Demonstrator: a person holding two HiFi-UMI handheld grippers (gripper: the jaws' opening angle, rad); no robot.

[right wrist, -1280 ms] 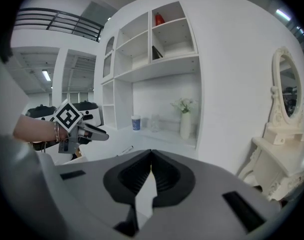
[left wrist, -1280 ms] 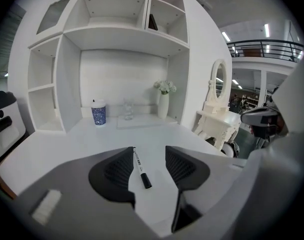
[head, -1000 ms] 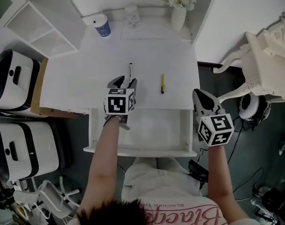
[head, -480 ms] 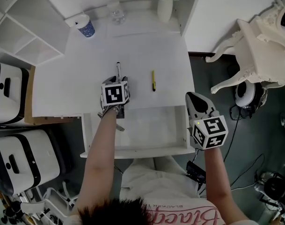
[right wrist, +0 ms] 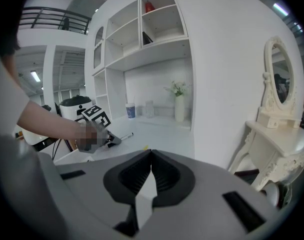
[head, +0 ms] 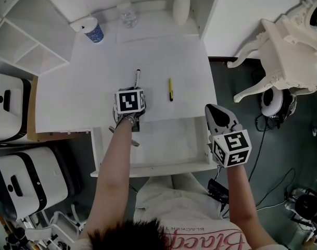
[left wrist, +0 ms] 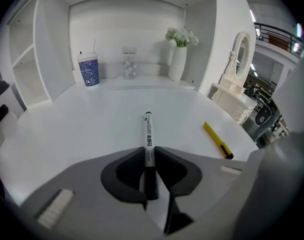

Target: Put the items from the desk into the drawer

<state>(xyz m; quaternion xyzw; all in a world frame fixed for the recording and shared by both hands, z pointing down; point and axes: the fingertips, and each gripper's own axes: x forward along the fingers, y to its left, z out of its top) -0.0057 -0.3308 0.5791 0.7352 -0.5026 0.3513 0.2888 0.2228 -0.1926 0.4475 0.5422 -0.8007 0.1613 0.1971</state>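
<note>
Grips the marker (left wrist: 149, 134) by its near end in the left gripper (left wrist: 149, 153), jaws drawn in flat against both sides of the barrel, far end pointing away across the desk (head: 96, 82). Probably taken low and lengthwise so as to lift level and carry straight back into the open drawer (head: 163, 139) just behind; hard to tell whether already clear of the surface. Holds the right gripper (right wrist: 151, 156) pressed shut on nothing, off the drawer's right corner, likely waiting on the yellow pen (head: 170, 89) lying apart to the marker's right. A second ago, had the left jaws spread either side of the marker, now closed on it. Since half a second ago, shows the marker's far end swung slightly toward the yellow pen, itself unmoved.
</note>
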